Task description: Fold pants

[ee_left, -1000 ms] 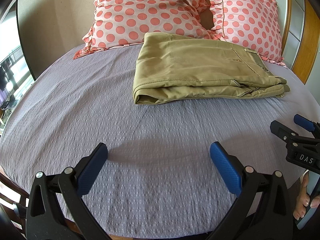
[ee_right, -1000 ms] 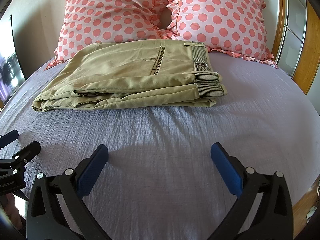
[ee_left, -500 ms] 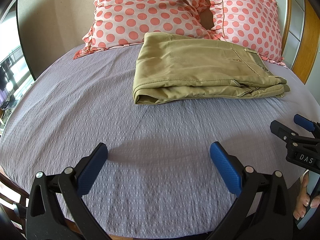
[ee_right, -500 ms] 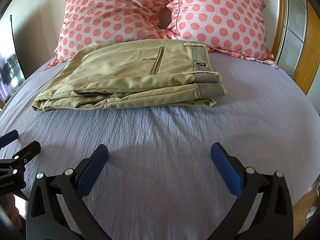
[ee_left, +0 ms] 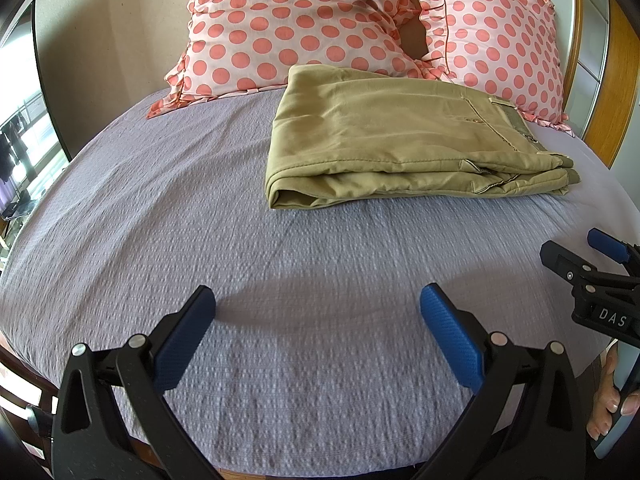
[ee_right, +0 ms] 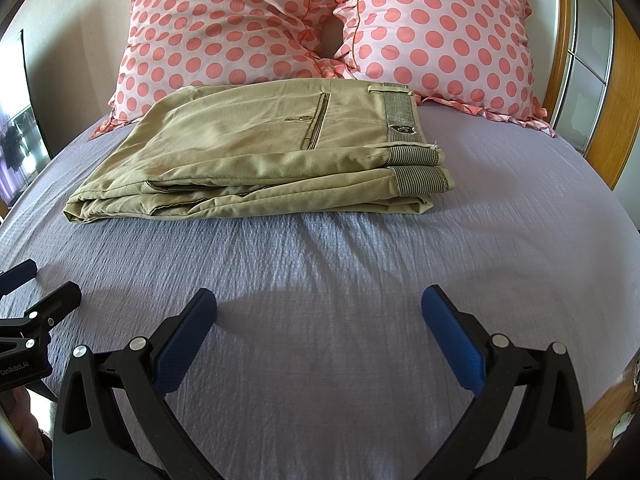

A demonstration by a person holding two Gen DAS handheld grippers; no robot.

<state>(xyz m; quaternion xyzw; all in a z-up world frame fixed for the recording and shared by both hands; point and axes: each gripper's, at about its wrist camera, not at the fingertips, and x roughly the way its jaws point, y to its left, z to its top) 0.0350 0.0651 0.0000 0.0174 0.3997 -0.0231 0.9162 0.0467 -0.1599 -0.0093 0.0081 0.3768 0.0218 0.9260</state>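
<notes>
Khaki pants (ee_left: 400, 144) lie folded in a flat stack on the lavender bed sheet (ee_left: 160, 216), near the pillows; they also show in the right wrist view (ee_right: 256, 152), striped waistband to the right. My left gripper (ee_left: 318, 312) is open and empty, hovering over the sheet well short of the pants. My right gripper (ee_right: 320, 312) is open and empty, also short of the pants. Each gripper shows at the edge of the other's view: the right gripper (ee_left: 592, 264) and the left gripper (ee_right: 36, 296).
Two pink pillows with coral dots (ee_right: 224, 24) (ee_right: 444, 32) lean at the head of the bed behind the pants. A wooden frame (ee_right: 624, 80) runs along the right side. A dark screen (ee_left: 44, 80) stands at the left.
</notes>
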